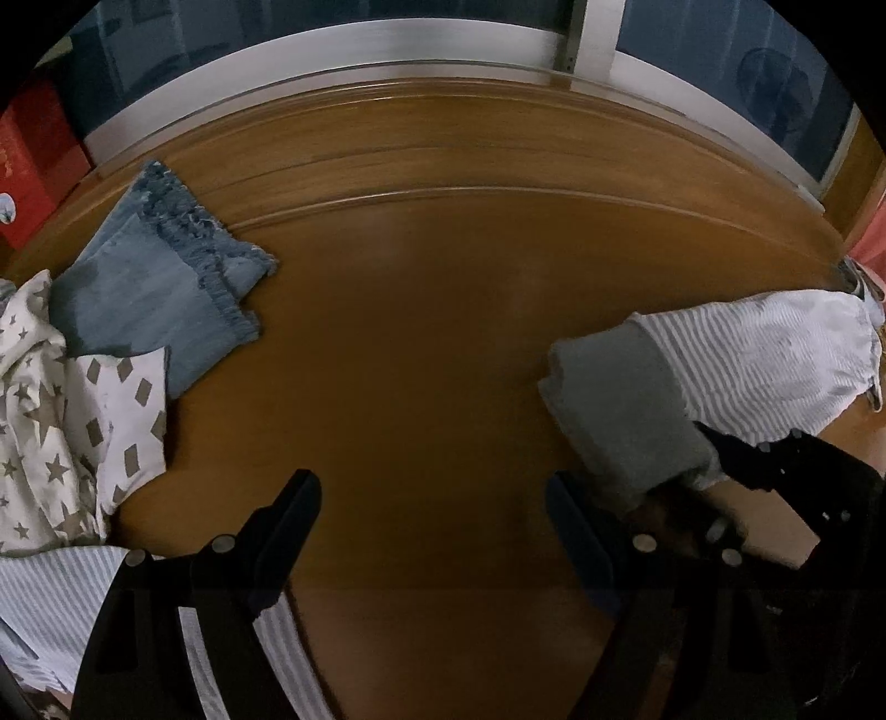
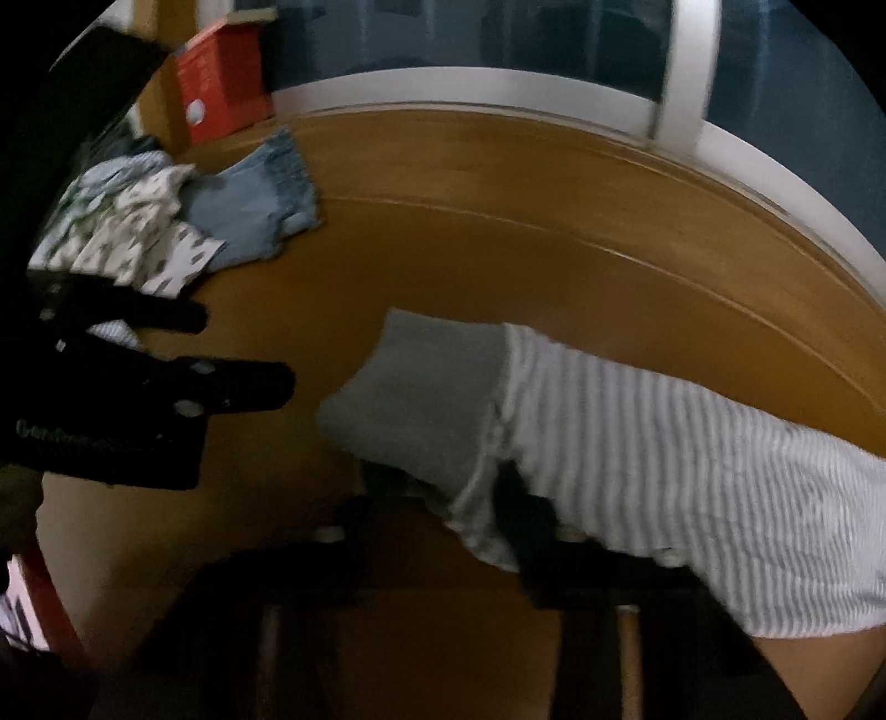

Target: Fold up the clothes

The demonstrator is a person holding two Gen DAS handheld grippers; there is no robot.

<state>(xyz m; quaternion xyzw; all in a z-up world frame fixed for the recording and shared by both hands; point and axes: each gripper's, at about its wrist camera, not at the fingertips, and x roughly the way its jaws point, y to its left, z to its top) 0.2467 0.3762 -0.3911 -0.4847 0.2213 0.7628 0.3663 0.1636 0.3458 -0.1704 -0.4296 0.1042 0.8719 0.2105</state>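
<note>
A white-and-grey striped garment (image 1: 775, 349) (image 2: 637, 443) with a plain grey band at its end lies on the right side of the wooden table (image 1: 421, 343). In the right wrist view my right gripper (image 2: 443, 490) is shut on the fabric at the band's near edge, one finger under the grey part and the other over the stripes. In the left wrist view its dark fingertip (image 1: 720, 448) rests on the cloth. My left gripper (image 1: 432, 504) (image 2: 238, 349) hovers open over bare wood left of the garment, with nothing between its fingers.
At the table's left lies a pile of clothes: frayed blue denim (image 1: 160, 277) (image 2: 249, 205), star-patterned white cloth (image 1: 33, 432) and a striped piece (image 1: 50, 603). A red box (image 1: 33, 160) (image 2: 221, 83) stands behind it. A window frame (image 1: 332, 50) runs along the far edge.
</note>
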